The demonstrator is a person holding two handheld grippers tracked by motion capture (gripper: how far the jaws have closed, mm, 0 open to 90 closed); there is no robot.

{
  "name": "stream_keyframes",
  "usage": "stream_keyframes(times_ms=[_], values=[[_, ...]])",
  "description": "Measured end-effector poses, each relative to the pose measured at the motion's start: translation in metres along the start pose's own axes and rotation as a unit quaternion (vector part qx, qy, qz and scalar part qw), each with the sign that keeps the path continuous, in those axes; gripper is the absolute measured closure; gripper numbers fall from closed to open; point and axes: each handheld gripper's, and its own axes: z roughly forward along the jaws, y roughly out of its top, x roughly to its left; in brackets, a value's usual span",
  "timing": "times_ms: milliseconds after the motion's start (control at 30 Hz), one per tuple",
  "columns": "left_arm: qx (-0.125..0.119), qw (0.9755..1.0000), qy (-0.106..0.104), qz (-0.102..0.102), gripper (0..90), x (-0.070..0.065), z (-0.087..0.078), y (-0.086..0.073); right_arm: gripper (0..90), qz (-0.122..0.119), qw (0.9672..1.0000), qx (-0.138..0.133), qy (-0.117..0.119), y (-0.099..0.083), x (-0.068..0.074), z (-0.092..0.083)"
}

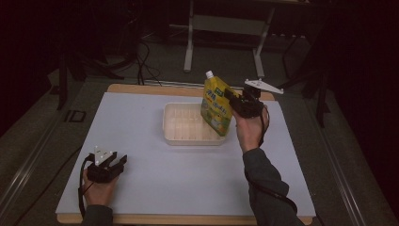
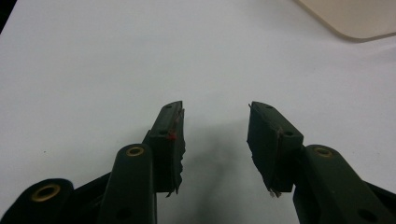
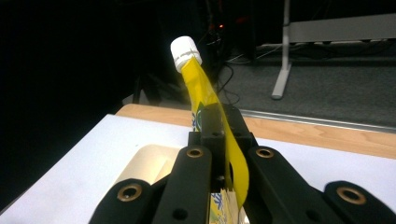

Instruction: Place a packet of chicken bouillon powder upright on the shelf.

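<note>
Left gripper point(image 1: 111, 162): rests low on the near left of the white mat point(image 1: 150, 188), jaws spread wide with nothing between them, well apart from the work
Right gripper point(image 1: 229, 97): jaws clamped tight on the edge of the yellow pouch point(image 1: 216, 107), holding it up over the right end of the tray point(image 1: 176, 137)
Step in hand: looks like lowering the pouch into the tray; best to keep the pinch firm, tip it flat and ease it down inside the rim before letting go
Pouch: soft yellow refill bag with green print, tilted, white screw cap point(image 3: 185, 52) at the top, its bottom corner at the tray's right wall
Tray: pale, shallow, ribbed floor, sitting mid-mat
</note>
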Motion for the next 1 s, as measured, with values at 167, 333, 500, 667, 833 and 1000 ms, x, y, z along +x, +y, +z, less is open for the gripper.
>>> stream_keyframes(times_ms=[167,333,500,667,833,1000], values=[[0.000,1.0000,0.000,-0.001,55.9,0.000,0.000,0.000,90.0,0.008,0.9998,-0.010,-0.017,-0.001,-0.006,0.000],[0.000,1.0000,0.000,0.000,55.9,0.000,0.000,0.000,90.0,0.015,0.9992,-0.021,-0.032,-0.002,-0.011,0.001],[0.000,1.0000,0.000,0.000,55.9,0.000,0.000,0.000,90.0,0.022,0.9983,-0.033,-0.042,-0.005,-0.014,0.002],[0.000,1.0000,-0.001,0.000,55.9,0.000,0.000,0.000,90.0,0.032,0.9969,-0.049,-0.053,-0.010,-0.017,0.003],[-0.001,1.0000,-0.001,0.000,55.9,0.000,0.000,0.000,90.0,0.041,0.9957,-0.062,-0.054,-0.014,-0.019,0.003],[-0.001,1.0000,-0.001,0.000,55.9,0.000,0.000,0.000,90.0,0.049,0.9949,-0.071,-0.052,-0.019,-0.019,0.004]])
